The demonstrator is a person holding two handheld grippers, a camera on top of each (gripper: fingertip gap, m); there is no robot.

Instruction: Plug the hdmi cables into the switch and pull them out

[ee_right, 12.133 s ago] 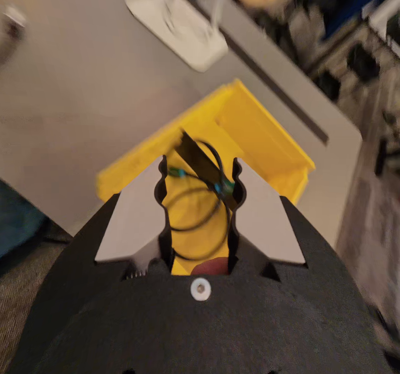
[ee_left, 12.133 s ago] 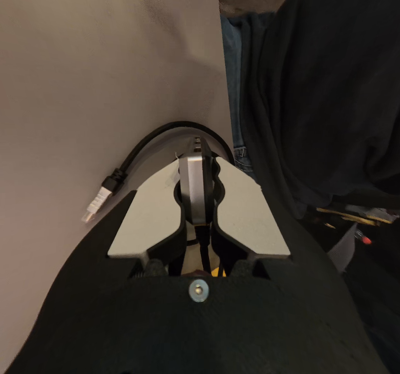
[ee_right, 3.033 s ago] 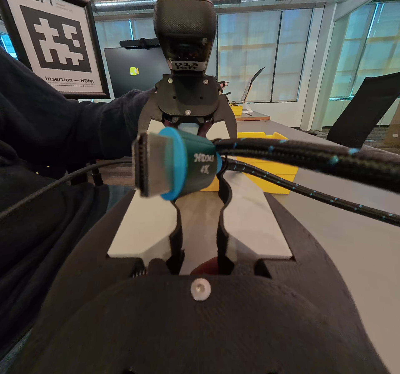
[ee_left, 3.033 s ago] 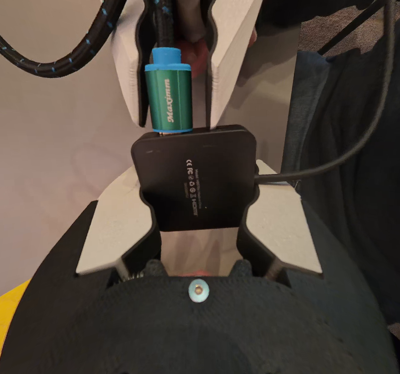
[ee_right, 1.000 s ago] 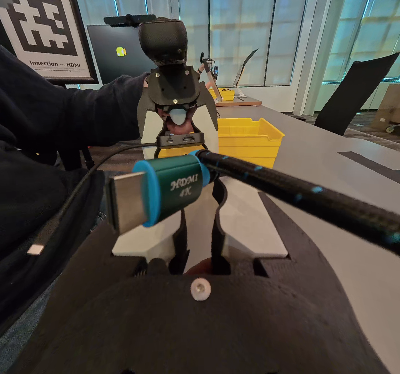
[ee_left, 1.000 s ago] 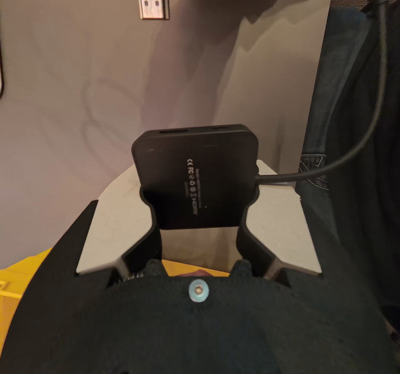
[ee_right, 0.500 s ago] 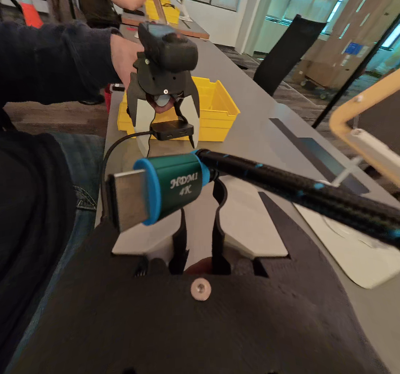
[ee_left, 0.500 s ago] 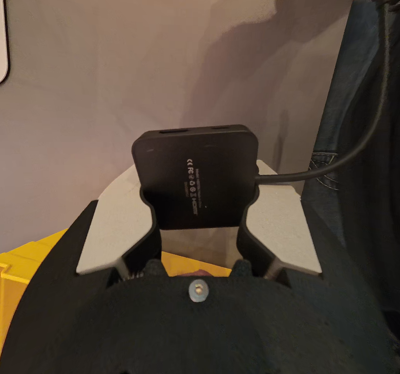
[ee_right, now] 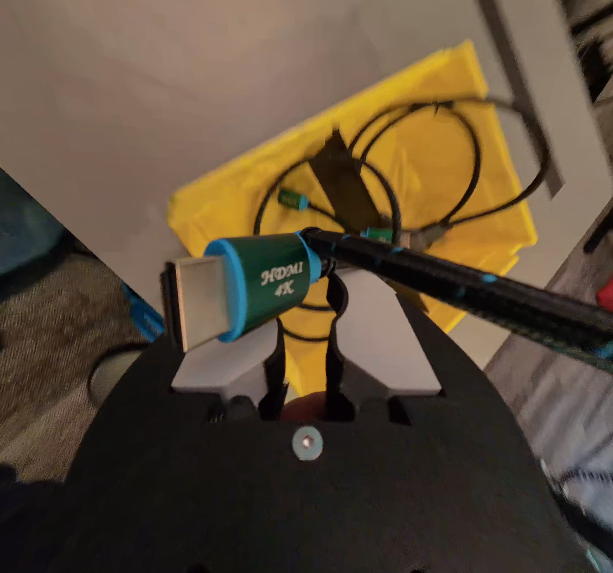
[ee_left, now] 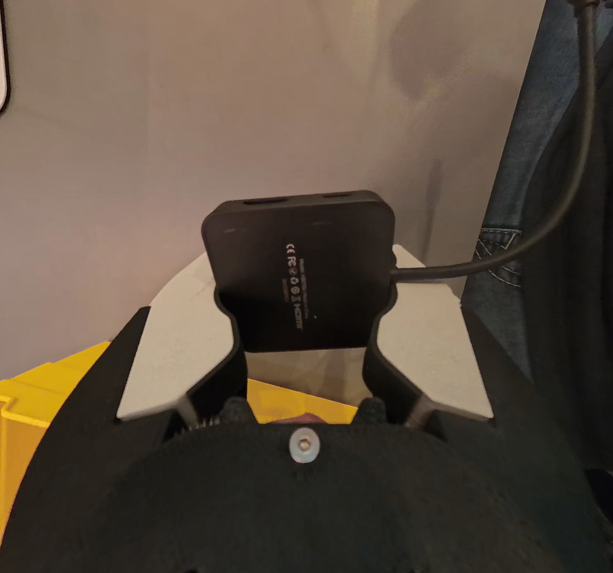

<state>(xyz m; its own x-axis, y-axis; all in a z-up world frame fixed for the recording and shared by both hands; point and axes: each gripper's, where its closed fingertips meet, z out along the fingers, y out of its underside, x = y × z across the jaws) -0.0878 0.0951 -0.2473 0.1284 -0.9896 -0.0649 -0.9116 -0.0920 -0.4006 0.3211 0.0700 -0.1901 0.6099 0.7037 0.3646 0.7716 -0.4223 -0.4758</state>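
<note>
Grey table (ee_left: 166, 109) is passing below; I'm clamping the switch (ee_left: 298, 268) in my left gripper (ee_left: 303, 291) ports outward, while my right gripper (ee_right: 306, 288) is pinching the hdmi cable (ee_right: 464, 295) behind its plug (ee_right: 262, 278).

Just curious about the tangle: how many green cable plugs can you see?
3: one green-and-blue metal-tipped plug held by the right tongs, two smaller green plugs in the yellow plastic bin; blur may hide more.
</note>
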